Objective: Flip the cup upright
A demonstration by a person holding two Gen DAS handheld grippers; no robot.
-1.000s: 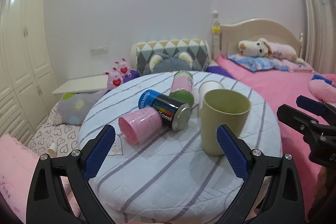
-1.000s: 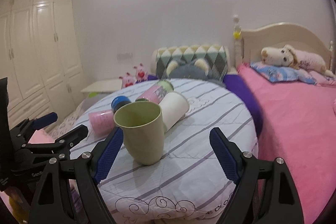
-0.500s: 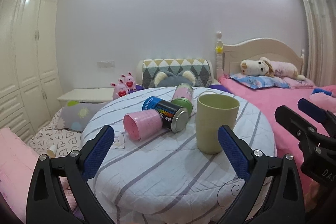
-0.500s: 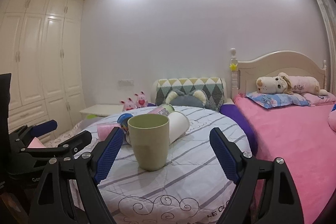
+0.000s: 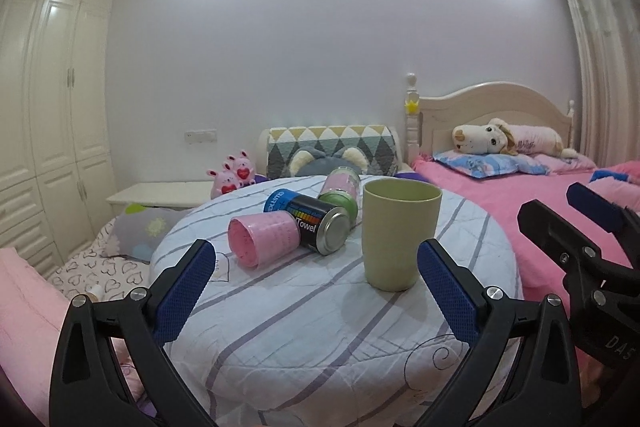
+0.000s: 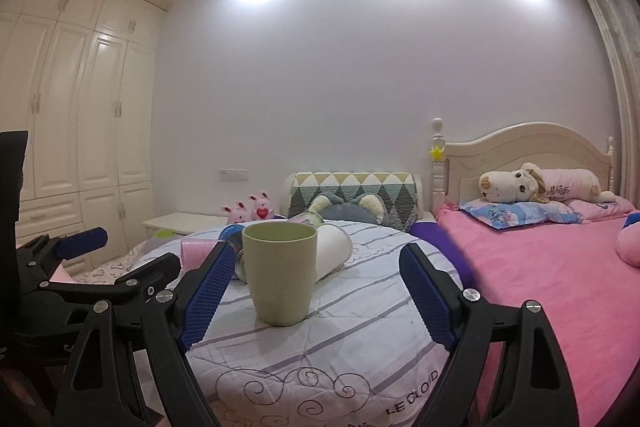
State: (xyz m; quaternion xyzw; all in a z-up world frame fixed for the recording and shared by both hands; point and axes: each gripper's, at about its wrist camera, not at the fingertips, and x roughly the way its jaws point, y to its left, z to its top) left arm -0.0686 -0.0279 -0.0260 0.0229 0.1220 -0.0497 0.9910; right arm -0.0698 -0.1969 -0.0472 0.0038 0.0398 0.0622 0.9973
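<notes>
A pale green cup [image 5: 400, 233] stands upright, mouth up, on the round table with a striped white cloth [image 5: 320, 327]. It also shows in the right wrist view [image 6: 280, 273]. My left gripper [image 5: 316, 267] is open and empty, held back from the cup near the table's front edge. My right gripper [image 6: 316, 273] is open and empty, also back from the cup, which sits just right of its left finger in the view. The right gripper shows at the right of the left wrist view [image 5: 576, 227].
A pink cup [image 5: 262, 239], a black and blue can [image 5: 310, 221] and a pink and green can [image 5: 340, 189] lie on their sides behind the green cup. A white cup [image 6: 334, 251] lies beside it. A pink bed [image 6: 540, 267] is to the right, wardrobes [image 6: 72, 115] to the left.
Both grippers have pulled back and dropped lower, so the view is more level with the table. The green cup stays upright in place.
</notes>
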